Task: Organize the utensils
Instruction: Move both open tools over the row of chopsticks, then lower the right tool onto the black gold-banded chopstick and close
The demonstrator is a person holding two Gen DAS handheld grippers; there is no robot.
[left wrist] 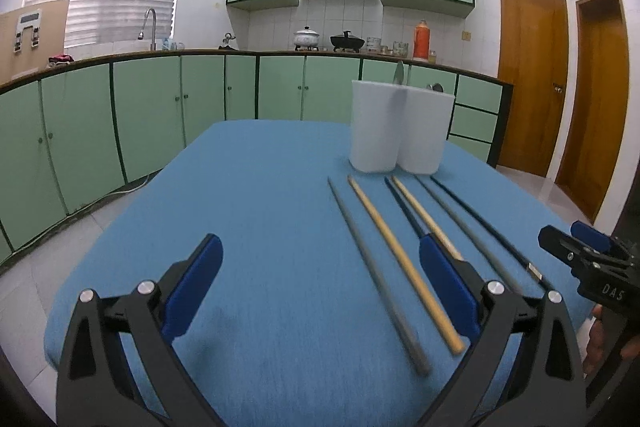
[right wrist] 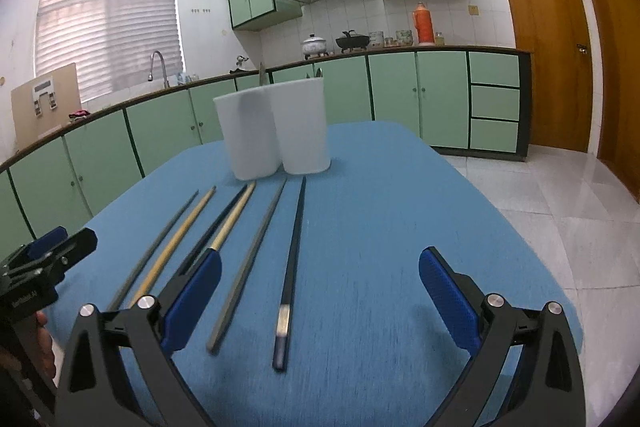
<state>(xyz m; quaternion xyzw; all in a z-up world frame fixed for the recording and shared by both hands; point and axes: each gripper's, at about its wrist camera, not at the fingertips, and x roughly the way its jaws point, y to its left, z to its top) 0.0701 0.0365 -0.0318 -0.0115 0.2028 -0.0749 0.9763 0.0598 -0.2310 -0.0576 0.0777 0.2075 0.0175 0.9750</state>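
Both grippers have black angular frames, blue ribbed pads and silver round screws. The left gripper (left wrist: 320,291) matches the right gripper (right wrist: 320,295), whose body bears white lettering.

The worktop (left wrist: 260,227) is covered in a plain mid-blue cloth. On it lie six chopsticks: two grey (right wrist: 250,259), two pale wood-yellow (left wrist: 400,259), and two black (right wrist: 294,251), one black stick carrying a silver band near its thick end, which looks dark blue, though blur makes that uncertain. The twin holder (right wrist: 276,131) is plain white. Both tongs (left wrist: 320,287) (right wrist: 320,287) are black with deep blue pads. Behind, the cabinets (left wrist: 140,107) are mint green edged in dark green, the doors (right wrist: 540,39) orange-brown wood, and the flask (right wrist: 424,23) orange.
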